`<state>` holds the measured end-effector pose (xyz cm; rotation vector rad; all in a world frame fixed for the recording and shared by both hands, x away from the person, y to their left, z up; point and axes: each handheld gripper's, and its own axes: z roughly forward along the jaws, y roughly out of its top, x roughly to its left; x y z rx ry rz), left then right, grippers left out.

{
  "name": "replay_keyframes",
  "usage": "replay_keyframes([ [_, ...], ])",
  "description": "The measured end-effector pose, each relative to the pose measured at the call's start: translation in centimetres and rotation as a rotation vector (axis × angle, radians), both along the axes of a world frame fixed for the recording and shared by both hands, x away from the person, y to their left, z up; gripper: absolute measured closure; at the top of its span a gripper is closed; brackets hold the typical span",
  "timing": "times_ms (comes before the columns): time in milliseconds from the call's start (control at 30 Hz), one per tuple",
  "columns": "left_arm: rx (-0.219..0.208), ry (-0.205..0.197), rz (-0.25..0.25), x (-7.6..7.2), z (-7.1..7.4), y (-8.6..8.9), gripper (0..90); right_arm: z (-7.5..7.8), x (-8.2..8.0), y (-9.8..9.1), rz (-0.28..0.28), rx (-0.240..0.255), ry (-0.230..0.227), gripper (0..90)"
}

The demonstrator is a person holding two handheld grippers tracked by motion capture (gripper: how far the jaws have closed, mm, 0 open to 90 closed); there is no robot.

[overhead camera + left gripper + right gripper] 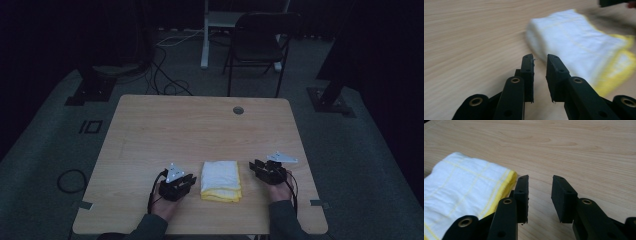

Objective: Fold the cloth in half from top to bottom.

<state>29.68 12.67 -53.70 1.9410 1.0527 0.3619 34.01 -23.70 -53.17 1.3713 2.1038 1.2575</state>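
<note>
My left claw [186,180] stands partly open with nothing between its jaws, resting just left of the folded white cloth with yellow edging [220,180]; my right claw [258,168] is likewise partly open and empty, just right of it, not touching; the cloth lies flat on the pale wooden surface [200,125] near its front edge, between both claws, its long axis running front to back, the yellow edge toward me.

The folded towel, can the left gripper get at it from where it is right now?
Probably yes. The left gripper sits just beside the folded towel, jaws apart with nothing between them, and only bare table lies between the two.
</note>
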Motion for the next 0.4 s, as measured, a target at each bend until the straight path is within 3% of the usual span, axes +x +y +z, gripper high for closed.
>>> replay_keyframes([
  [400, 0.028, -0.013, 0.092, 1.3, 0.1, 2.2, 75.5, -0.4, 0.4, -1.3, -0.037, -0.007, -0.001, 66.7],
])
